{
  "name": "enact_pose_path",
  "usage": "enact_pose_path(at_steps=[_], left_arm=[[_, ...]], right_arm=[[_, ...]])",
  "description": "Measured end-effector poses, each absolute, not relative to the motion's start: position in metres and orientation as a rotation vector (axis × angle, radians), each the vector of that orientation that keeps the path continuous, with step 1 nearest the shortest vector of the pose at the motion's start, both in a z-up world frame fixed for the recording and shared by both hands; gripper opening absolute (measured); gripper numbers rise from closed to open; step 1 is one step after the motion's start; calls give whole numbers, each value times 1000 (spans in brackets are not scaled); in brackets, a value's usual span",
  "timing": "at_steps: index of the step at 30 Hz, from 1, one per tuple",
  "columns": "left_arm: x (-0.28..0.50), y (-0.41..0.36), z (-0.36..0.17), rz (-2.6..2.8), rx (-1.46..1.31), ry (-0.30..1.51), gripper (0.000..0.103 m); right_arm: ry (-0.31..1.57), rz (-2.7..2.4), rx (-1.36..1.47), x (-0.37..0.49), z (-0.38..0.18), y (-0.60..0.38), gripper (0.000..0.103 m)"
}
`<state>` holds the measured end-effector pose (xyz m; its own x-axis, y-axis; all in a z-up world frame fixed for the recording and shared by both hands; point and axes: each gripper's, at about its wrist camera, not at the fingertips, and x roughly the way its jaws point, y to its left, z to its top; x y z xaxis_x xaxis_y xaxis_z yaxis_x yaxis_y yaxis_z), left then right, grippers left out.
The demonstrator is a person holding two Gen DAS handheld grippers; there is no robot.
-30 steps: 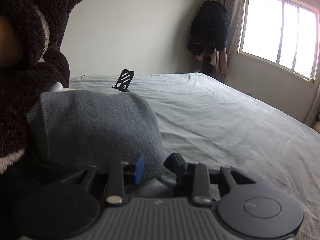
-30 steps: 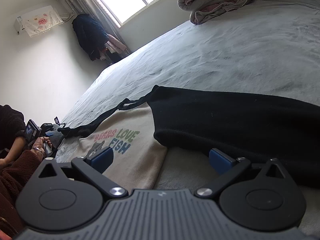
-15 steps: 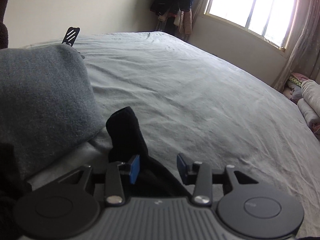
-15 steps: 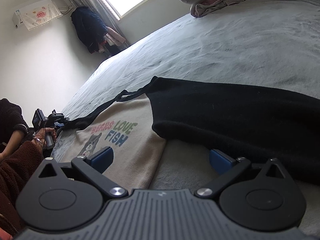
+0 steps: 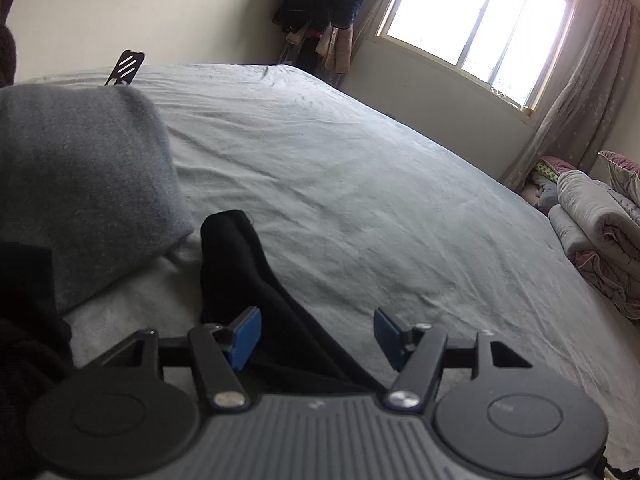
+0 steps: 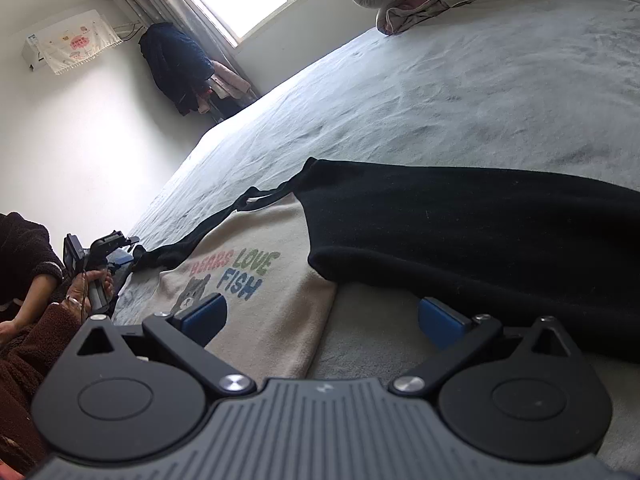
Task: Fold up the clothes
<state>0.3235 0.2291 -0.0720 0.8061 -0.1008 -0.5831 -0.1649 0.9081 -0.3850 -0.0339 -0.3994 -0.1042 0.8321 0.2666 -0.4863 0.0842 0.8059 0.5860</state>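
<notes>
Looking at both wrist views, the garment is a cream fleece sweatshirt with black sleeves and a "BEARS LOVE FISH" bear print (image 6: 260,280), lying on the pale grey-green bedsheet (image 6: 460,92). One black sleeve (image 6: 480,232) is laid across towards the right of the chest, and the black cuff end of the other sleeve (image 5: 232,248) pokes up right in front of the left gripper (image 5: 316,338).

Left gripper's jaws stand partly open, with the black fabric running between the blue pads but not pinched. The right gripper (image 6: 320,318) is spread wide with nothing in it, hovering low over the sweatshirt's cream hem edge and bare sheet.

My read: this looks like lining up for a sleeve or side fold, though how far along the fold is I can't say. To do it well, I'd bite only the top layer of that black cuff, close to the edge, so the sheet doesn't come along. Fleece is thick and slippery-ish, so close fully before lifting. The right side should grab the hem corner, not mid-panel, so the crease stays straight.

There's also a folded grey knit garment (image 5: 80,176) just beside the cuff, so keep clear of it.
</notes>
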Motion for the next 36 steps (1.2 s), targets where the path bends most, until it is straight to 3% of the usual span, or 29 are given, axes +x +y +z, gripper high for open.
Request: enact_pose_path(at_steps=[5, 12, 16, 22, 23, 26, 36], left_arm=[[301, 248, -92, -3, -642, 642, 66], [312, 237, -102, -6, -751, 562, 74], [319, 232, -106, -28, -819, 507, 73], [318, 233, -114, -3, -852, 469, 56], [318, 230, -113, 8, -822, 484, 47], [320, 226, -113, 36, -783, 511, 7], [306, 228, -93, 67, -752, 385, 6]], right_arm=[[584, 127, 630, -36, -101, -396, 103], [588, 142, 613, -36, -99, -390, 103], [587, 141, 618, -36, -100, -392, 103], [595, 150, 596, -35, -99, -388, 103], [597, 151, 591, -34, -99, -387, 103], [603, 153, 577, -34, -99, -385, 103], [612, 148, 556, -33, -99, -382, 103]])
